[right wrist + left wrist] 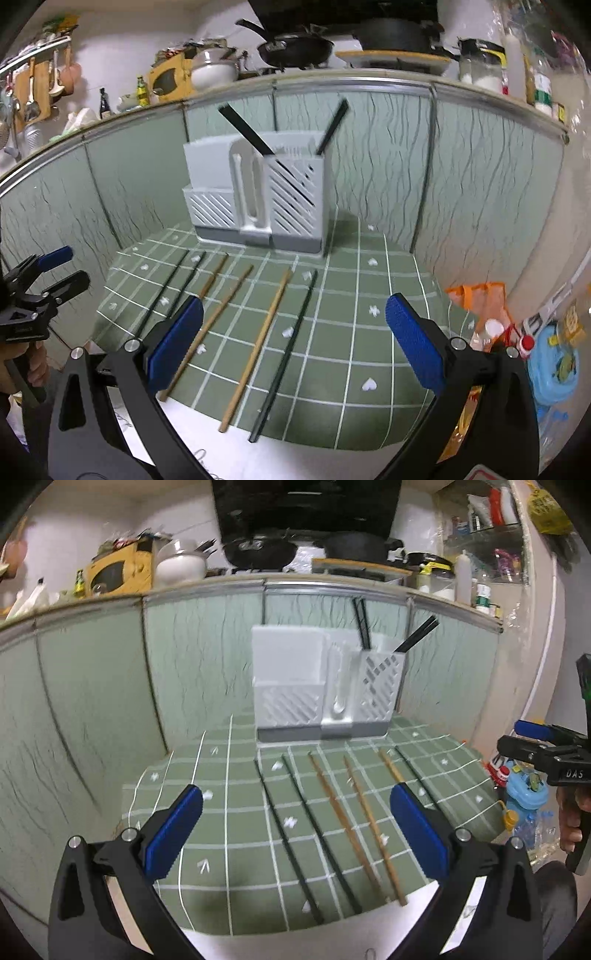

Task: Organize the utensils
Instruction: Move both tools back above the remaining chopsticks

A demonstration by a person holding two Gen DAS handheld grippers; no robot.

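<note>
- Grippers: left gripper (295, 830) spread wide and holding nothing above the green checked mat (236, 834); right gripper (294, 343) likewise spread and unloaded.
- Chopsticks on the mat: three black chopsticks (284, 354) and three wooden chopsticks (255, 350) lie loose, roughly parallel, apart from one another.
- White utensil holder (255, 192) stands upright at the mat's far edge, near the pale green wall.
- Stored chopsticks (245, 129): dark sticks lean out of the holder's right slotted compartment.
</note>
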